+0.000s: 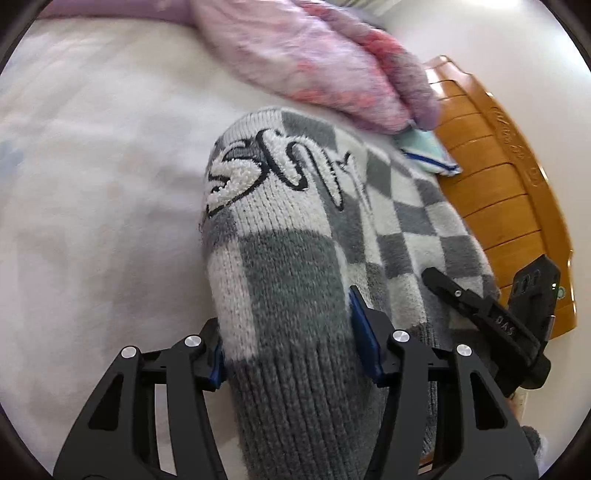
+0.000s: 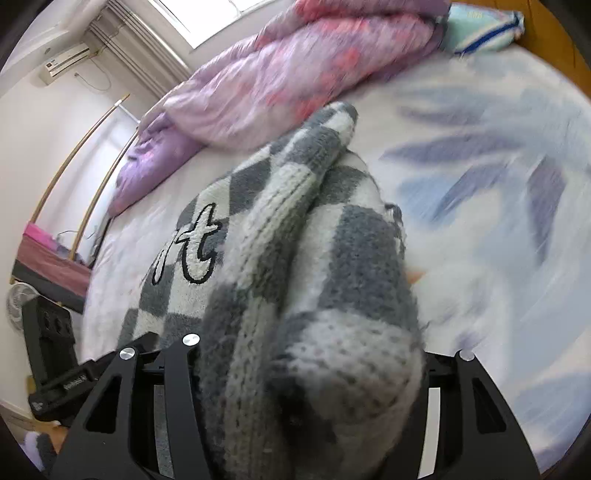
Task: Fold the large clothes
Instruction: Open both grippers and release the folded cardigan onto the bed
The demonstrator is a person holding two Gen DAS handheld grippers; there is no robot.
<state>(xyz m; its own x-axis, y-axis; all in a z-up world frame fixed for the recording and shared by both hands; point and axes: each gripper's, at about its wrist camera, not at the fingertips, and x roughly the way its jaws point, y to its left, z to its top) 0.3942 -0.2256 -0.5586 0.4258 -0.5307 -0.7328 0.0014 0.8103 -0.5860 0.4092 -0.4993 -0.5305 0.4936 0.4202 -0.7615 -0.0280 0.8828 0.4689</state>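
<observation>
A: What is the left gripper (image 1: 291,332) doing?

B: Its blue-padded fingers (image 1: 364,332) are pinching the ribbed grey hem of the checkered sweater (image 1: 295,229), with the knit bunching up between them.

A: And the right gripper (image 2: 306,373)?

B: A thick fold of the same sweater (image 2: 295,240) is filling the gap between its black arms and hiding the fingertips, so it appears to be gripping the fabric too. In the left wrist view the right gripper (image 1: 491,314) is showing at the sweater's far edge.

A: Where is the sweater lying?

B: It is stretching away from both grippers across the bed sheet (image 1: 92,184), with its white embroidered lettering (image 1: 258,166) facing up.

A: What is lying beyond it?

B: A pink and purple quilt (image 2: 277,74) is bunching along the far side, a pale green pillow (image 2: 480,26) is sitting beside it, and the wooden headboard (image 1: 498,184) is running just past the sweater.
</observation>
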